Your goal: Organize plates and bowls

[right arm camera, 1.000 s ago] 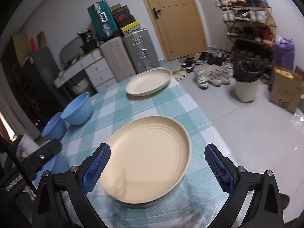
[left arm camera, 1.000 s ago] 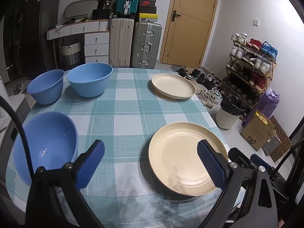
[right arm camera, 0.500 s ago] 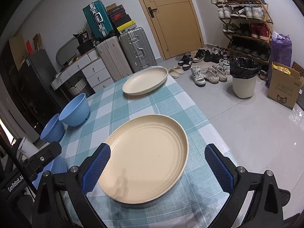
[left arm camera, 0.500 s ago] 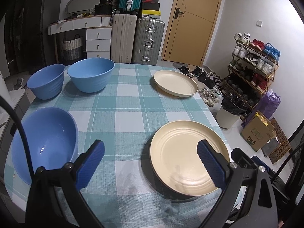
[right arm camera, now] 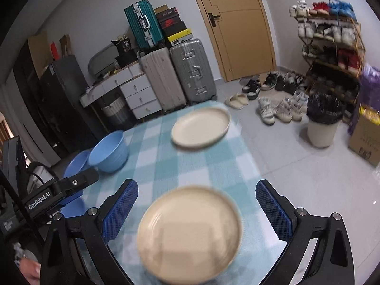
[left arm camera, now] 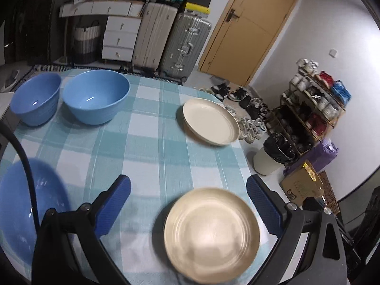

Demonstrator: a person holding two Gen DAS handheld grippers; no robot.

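Observation:
A near cream plate [left arm camera: 211, 235] [right arm camera: 190, 232] lies on the checked tablecloth [left arm camera: 147, 142] at the front right. A second cream plate [left arm camera: 210, 124] [right arm camera: 200, 127] lies at the far right edge. Two blue bowls [left arm camera: 96, 96] [left arm camera: 35, 102] stand at the far left, also in the right wrist view [right arm camera: 109, 152]. A third blue bowl [left arm camera: 28, 209] sits at the near left. My left gripper [left arm camera: 188, 204] is open and empty, above the table near the front plate. My right gripper [right arm camera: 197, 210] is open and empty, above the near plate.
The table's right edge drops to the floor with a bin [right arm camera: 323, 123], a cardboard box [left arm camera: 301, 185] and a shoe rack [right arm camera: 330, 47]. Suitcases [left arm camera: 166, 38] and a drawer unit [left arm camera: 121, 38] stand behind the table. My left gripper body [right arm camera: 59, 192] shows in the right wrist view.
Both grippers have lifted and pulled back from the table; the plates and bowls look smaller and lower in view. Both stay open. Nothing on the table moved.

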